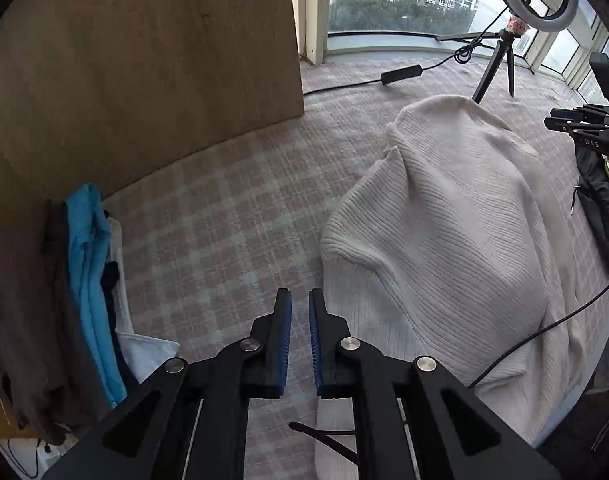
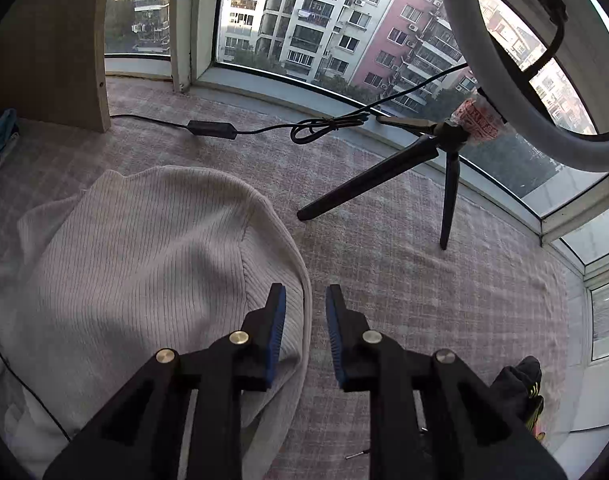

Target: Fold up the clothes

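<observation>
Pink-and-grey checked carpet (image 1: 224, 232) covers the floor of a window bay, and on it lies the cream ribbed sweater (image 1: 456, 240), spread partly flat with one sleeve folded over its body; in the left wrist view it fills the area from about 1 o'clock round to 5 o'clock, and in the right wrist view it lies at 9 o'clock. The left gripper (image 1: 300, 300) hangs above bare carpet just beside the sweater's cuffed edge, its blue-padded jaws slightly parted and holding nothing. The right gripper (image 2: 306, 296) hovers at the sweater's rounded far edge, its left finger over the knit and its right finger over carpet, jaws apart and empty; whether the finger touches the cloth cannot be told. A thin black cable (image 1: 544, 332) runs across the sweater's near part. At 9 o'clock in the left view a pile of clothes (image 1: 84, 280), brown, bright blue and white, rests against a wooden panel (image 1: 144, 60). At 1 o'clock stands a ring light (image 2: 504, 92) on a small black tripod (image 2: 444, 168) by the window (image 2: 324, 32), its cord and inline switch lying on the carpet. Apartment blocks show outside.
</observation>
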Demonstrator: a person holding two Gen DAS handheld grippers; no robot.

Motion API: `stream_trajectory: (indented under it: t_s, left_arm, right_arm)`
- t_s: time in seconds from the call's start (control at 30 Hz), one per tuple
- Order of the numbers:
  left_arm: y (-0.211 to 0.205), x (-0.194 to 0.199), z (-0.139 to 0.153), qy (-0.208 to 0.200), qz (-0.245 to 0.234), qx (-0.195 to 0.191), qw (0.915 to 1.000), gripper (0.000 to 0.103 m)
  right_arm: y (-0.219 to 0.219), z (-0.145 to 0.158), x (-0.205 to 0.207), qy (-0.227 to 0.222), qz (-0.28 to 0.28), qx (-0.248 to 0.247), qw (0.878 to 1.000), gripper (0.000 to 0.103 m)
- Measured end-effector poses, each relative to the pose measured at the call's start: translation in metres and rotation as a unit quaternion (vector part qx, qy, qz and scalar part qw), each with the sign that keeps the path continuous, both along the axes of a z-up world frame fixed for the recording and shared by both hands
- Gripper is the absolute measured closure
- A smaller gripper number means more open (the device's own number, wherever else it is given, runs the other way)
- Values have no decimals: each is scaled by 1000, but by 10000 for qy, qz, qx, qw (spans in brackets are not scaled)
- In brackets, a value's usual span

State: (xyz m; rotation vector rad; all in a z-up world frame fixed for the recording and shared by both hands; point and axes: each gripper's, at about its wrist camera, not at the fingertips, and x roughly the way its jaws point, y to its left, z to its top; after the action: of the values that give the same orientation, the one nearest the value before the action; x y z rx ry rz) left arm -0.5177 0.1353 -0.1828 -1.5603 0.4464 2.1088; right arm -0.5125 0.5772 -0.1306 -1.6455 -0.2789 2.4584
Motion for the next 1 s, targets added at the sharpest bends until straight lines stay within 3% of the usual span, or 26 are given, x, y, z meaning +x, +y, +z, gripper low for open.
stream_trajectory:
  t_s: [0.03, 0.13, 0.2, 0.3, 0.33, 0.37, 0.47, 0.63, 0.67, 0.73, 0.83, 0.9, 1.0]
  left_arm:
    - [6, 0, -13, -124, -6, -14, 9999, 82]
    - [26, -5, -42, -159, -54, -171, 9997, 77]
    - [37, -8, -50, -71, -47, -214, 9997, 71]
    - [49, -11, -56, -121, 68, -156, 9998, 71]
    - [53, -10, -57, -104, 164, -215, 9996, 76]
    - [57, -9, -59, -82, 305, -286, 9991, 97]
    - [62, -4, -58, -76, 431, -357, 9984, 101]
    - [53, 4, -29, 224, 466, -347, 9981, 101]
    - [50, 5, -21, 286, 498, -317, 9978, 101]
    - [41, 4, 1, 514, 543, -365, 9965, 101]
    - [24, -5, 41, 926, 520, -550, 9928, 101]
    - [14, -28, 45, 966, 591, -723, 9909, 101]
    - [1, -67, 42, 968, 721, -1005, 9876, 101]
  right_arm:
    - [5, -8, 2, -95, 15, -48, 9999, 66]
    - [14, -22, 8, -262, -62, -134, 9995, 66]
    - [23, -37, 6, -270, -231, -312, 9989, 66]
    - [38, -52, 5, -260, -505, -759, 9955, 66]
    - [41, -56, 4, -245, -560, -852, 9945, 66]
    - [44, -59, 2, -219, -603, -897, 9939, 66]
    - [49, -68, -2, -198, -718, -1106, 9911, 65]
    - [51, -82, -8, -241, -752, -1376, 9873, 65]
    - [50, -84, -8, -250, -735, -1397, 9872, 70]
    - [48, -78, -5, -188, -679, -1592, 9847, 96]
    - [41, -54, 6, 51, -630, -1598, 9851, 97]
    - [38, -31, 15, 290, -525, -1554, 9860, 97]
    - [40, -30, 7, 217, -684, -880, 9935, 97]
